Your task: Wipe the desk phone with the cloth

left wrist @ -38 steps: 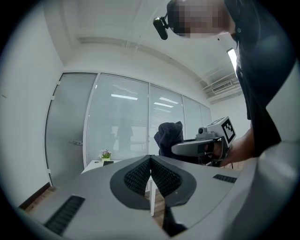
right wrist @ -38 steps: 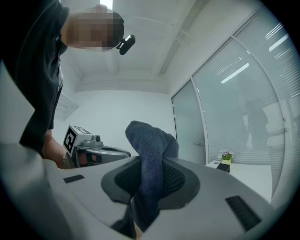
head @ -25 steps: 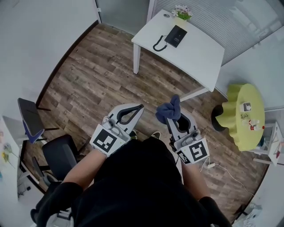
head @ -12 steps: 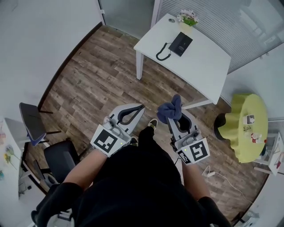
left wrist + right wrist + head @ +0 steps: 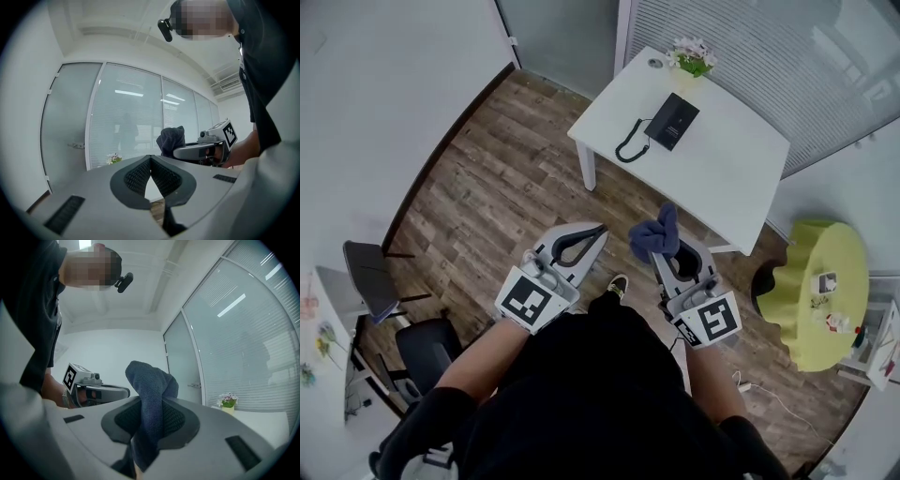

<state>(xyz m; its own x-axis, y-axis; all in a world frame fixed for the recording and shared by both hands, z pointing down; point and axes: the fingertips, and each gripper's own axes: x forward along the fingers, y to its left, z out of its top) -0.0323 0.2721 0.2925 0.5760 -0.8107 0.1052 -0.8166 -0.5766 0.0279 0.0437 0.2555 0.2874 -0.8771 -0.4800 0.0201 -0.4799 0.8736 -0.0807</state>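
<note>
blue cloth point(image 5: 654, 234) gripped, desk phone point(image 5: 672, 122) far ahead
right gripper point(image 5: 666, 249) pinches the cloth; left gripper point(image 5: 596, 228) pressed together, empty. phone lies on the white table point(image 5: 731, 178), well apart.

Office: desk phone point(image 5: 672, 122), glass partitions point(image 5: 126, 117)

Head view. Surface point(image 5: 727, 178) sits upper centre-right. Desk phone point(image 5: 673, 122) lies on its far left part, with the cord point(image 5: 628, 145) at the phone's left and a flower pot point(image 5: 692, 61) at the far corner behind it.

Mid-frame, below the surface and well apart from it, the left gripper point(image 5: 596, 229) is to the left and the right gripper point(image 5: 667, 246) is beside it, with the cloth point(image 5: 654, 234) between its fingers point(image 5: 180, 423).

Round table point(image 5: 797, 239) is at the right edge, and a chair point(image 5: 370, 272) is at lower left.
</note>
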